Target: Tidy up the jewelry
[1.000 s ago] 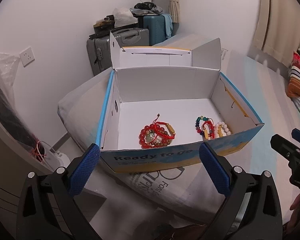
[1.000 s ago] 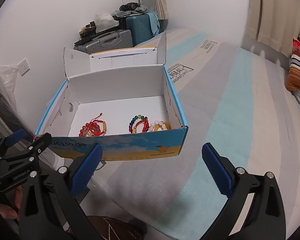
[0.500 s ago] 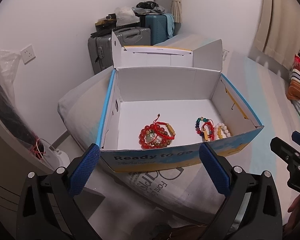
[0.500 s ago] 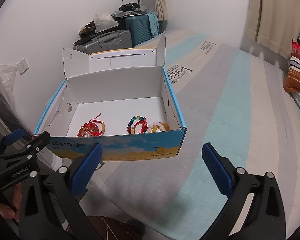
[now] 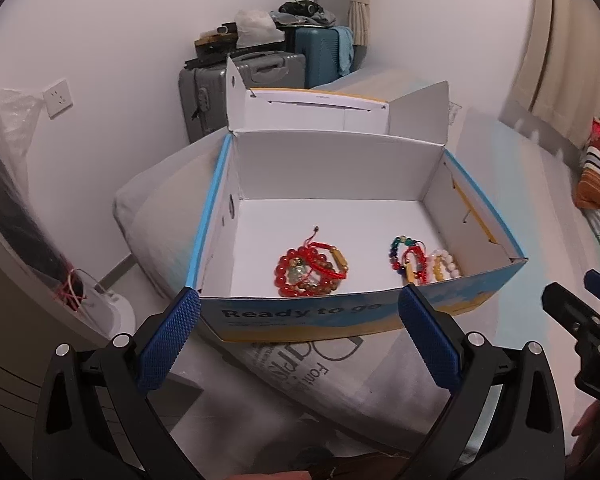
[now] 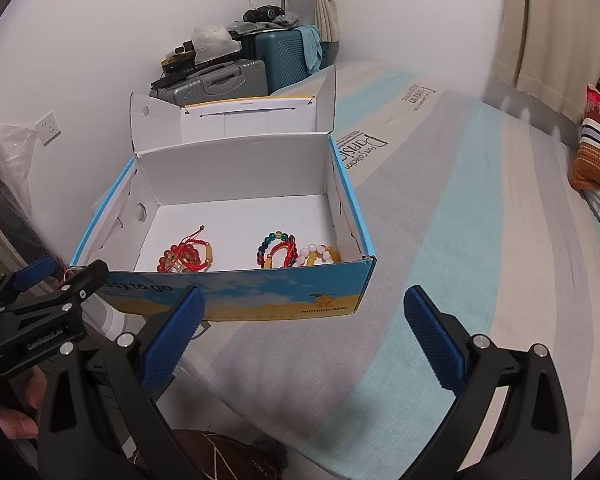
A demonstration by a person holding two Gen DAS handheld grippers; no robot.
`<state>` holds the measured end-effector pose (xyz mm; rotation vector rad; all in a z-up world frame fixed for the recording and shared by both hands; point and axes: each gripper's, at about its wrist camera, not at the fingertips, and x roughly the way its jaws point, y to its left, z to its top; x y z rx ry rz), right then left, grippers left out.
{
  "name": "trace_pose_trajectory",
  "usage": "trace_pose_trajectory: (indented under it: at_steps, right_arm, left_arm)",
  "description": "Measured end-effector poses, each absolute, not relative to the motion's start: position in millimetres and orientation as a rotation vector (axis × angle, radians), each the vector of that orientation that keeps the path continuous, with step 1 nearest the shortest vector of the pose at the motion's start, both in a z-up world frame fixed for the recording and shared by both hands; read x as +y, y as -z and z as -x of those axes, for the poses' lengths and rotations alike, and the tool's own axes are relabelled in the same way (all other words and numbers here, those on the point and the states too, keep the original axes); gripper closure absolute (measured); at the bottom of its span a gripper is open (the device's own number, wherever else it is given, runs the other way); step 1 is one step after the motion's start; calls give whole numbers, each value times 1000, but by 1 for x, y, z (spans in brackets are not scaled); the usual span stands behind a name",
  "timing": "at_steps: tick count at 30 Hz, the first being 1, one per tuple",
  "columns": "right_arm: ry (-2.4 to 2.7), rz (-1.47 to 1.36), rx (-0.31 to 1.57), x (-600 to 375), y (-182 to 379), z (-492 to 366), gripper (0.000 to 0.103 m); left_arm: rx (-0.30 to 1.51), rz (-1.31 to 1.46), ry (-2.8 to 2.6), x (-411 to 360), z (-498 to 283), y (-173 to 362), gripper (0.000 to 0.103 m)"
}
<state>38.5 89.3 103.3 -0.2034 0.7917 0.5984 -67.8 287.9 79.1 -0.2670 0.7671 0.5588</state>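
Observation:
An open blue and white cardboard box [image 5: 300, 316] [image 6: 260, 296] sits on the bed. Inside, at the front, lie a pile of red bead and cord bracelets [image 5: 310, 270] [image 6: 186, 256] on the left and a pile of multicoloured, red and pale bead bracelets [image 5: 422, 262] [image 6: 296, 252] on the right. My left gripper [image 5: 298, 324] is open and empty, just before the box's front wall. My right gripper [image 6: 300, 320] is open and empty, in front of the box's right front corner. Each gripper shows at the edge of the other's view.
The box's lid flap [image 5: 320, 110] stands up behind it. Grey and teal suitcases [image 5: 260, 72] with clutter stand against the wall beyond. The striped mattress [image 6: 480, 240] stretches to the right, with striped pillows [image 6: 598, 148] at the far right. A wall socket [image 5: 58, 98] is at left.
Both views have shifted slightly; the box sits a little further left in the right wrist view. The bracelets and the grippers' opening are unchanged.

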Motion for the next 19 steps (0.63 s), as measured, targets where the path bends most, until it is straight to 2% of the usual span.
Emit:
trace_pose_trajectory:
  at_steps: [19]
  right_arm:
    - [-601,205,796,88,-100,-38,7]
  left_arm:
    - [753,235,-550,282,67,-83,6]
